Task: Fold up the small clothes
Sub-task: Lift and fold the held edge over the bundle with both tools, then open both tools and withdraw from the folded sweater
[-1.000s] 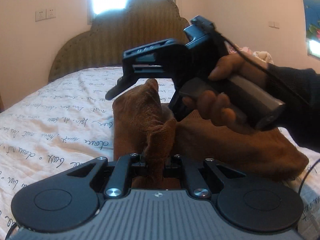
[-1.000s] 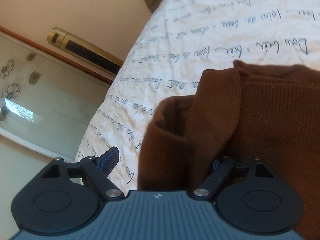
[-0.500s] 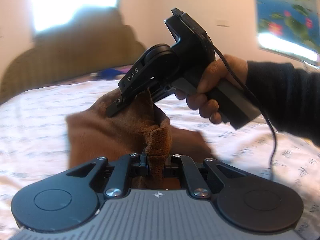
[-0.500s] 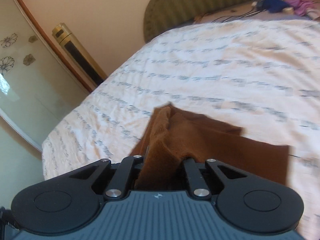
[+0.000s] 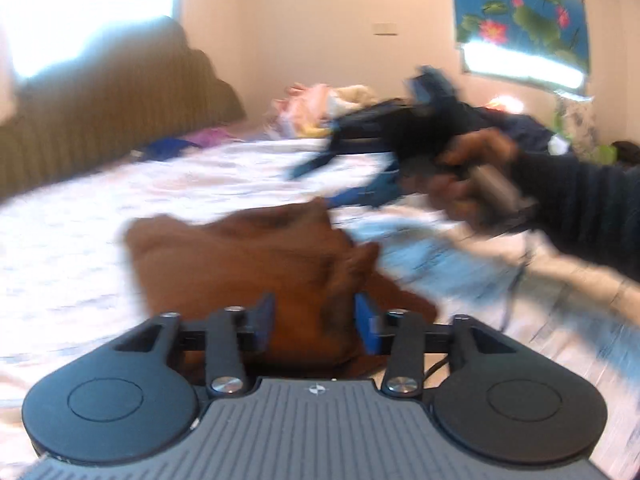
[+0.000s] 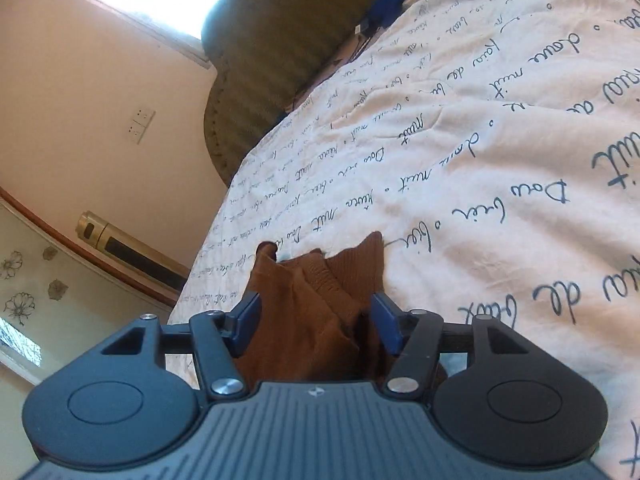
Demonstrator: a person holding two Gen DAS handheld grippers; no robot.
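Observation:
A small brown knit garment lies bunched on the bed just ahead of my left gripper. The left jaws are opening; the cloth still sits between the blue pads, loose rather than pinched. In the right wrist view a fold of the same brown garment sits between the parted blue pads of my right gripper, whose jaws are also opening. The left wrist view shows the right gripper blurred, up and to the right of the garment, held by a hand in a dark sleeve.
The bed's white quilt with dark script spreads all around. A ribbed olive headboard stands at the back. A pile of clothes and a blue cloth lie at the far end. A gold and black tower unit stands beside the bed.
Half a second ago both grippers were shut on the brown garment; now both pairs of jaws have parted. The right gripper has swung right, and the garment has sunk onto the bed.

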